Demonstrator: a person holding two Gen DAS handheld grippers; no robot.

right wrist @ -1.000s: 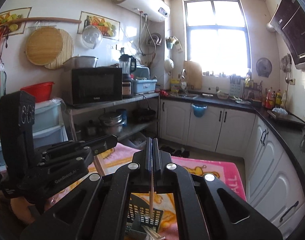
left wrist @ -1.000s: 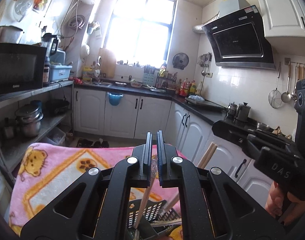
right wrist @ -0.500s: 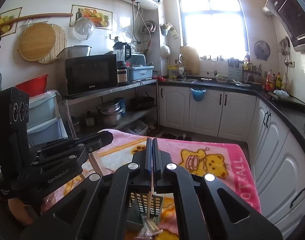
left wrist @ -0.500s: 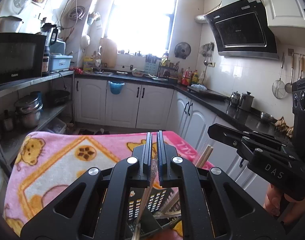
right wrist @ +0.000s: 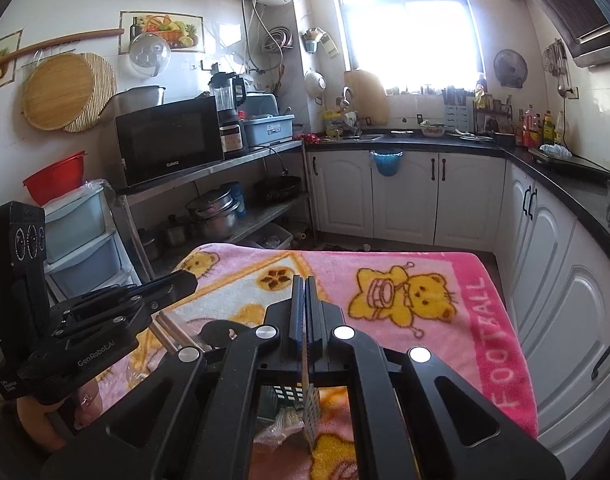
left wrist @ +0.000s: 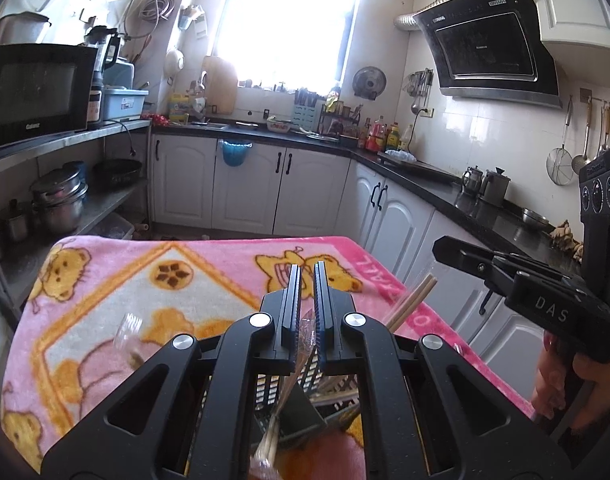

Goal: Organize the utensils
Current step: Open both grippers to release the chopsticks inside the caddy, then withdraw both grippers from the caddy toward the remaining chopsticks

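My left gripper (left wrist: 306, 276) is shut on a clear plastic packet of wooden chopsticks (left wrist: 303, 334) that hangs down over a black slotted utensil basket (left wrist: 273, 390). My right gripper (right wrist: 305, 292) is shut on the thin wooden handle (right wrist: 305, 354) of a utensil with a slotted flat head (right wrist: 311, 408), held just above the basket (right wrist: 287, 393). The right gripper (left wrist: 505, 276) also shows in the left wrist view with chopstick ends (left wrist: 415, 298) beside it. The left gripper (right wrist: 117, 316) shows in the right wrist view.
The basket stands on a table under a pink bear-print blanket (right wrist: 405, 292). A clear plastic wrapper (left wrist: 129, 330) lies on the blanket at left. White cabinets (right wrist: 545, 264) and a dark counter run along the right, metal shelves with pots (right wrist: 213, 212) on the left.
Both grippers have tilted or lowered toward the table, so more of the blanket shows. Both keep their hold.
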